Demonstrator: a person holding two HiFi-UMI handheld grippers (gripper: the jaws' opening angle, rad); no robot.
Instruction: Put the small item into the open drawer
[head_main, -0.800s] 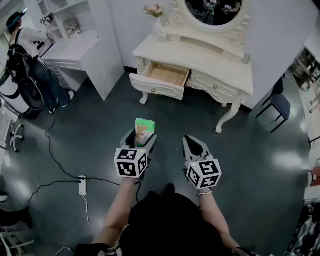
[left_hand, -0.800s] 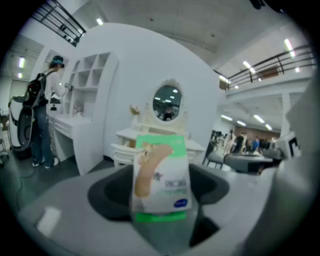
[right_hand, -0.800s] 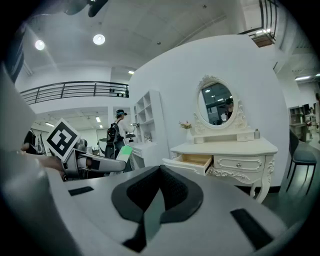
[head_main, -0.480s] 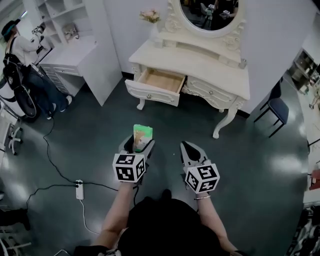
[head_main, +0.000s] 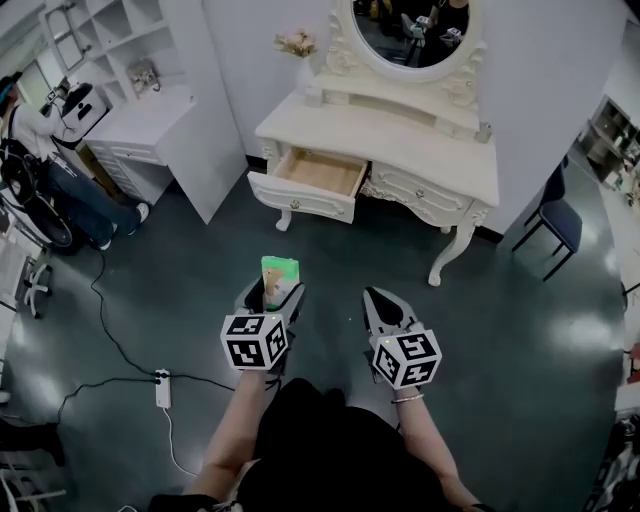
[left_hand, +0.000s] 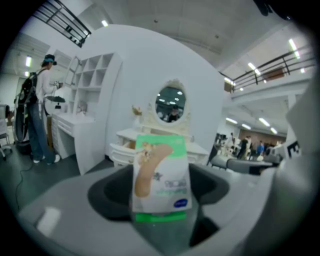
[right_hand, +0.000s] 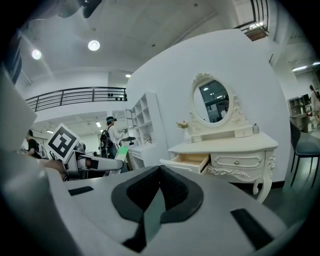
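A small green and white packet (head_main: 278, 276) stands upright between the jaws of my left gripper (head_main: 272, 290), which is shut on it and holds it above the dark floor. In the left gripper view the packet (left_hand: 160, 175) fills the middle, in front of the cream dressing table (head_main: 400, 125). The table's left drawer (head_main: 318, 172) is pulled open and shows a bare wooden bottom. It lies well ahead of both grippers. My right gripper (head_main: 383, 300) hangs beside the left one, shut with nothing in it. The open drawer (right_hand: 190, 160) also shows in the right gripper view.
A white desk with shelves (head_main: 150, 110) stands at the left, with a person (head_main: 40, 190) beside it. A power strip (head_main: 160, 387) and its cable lie on the floor at my left. A dark chair (head_main: 560, 210) stands to the right of the dressing table.
The dressing table and its open drawer have slid a little lower in the head view. Both grippers stay side by side, the packet still in the left one.
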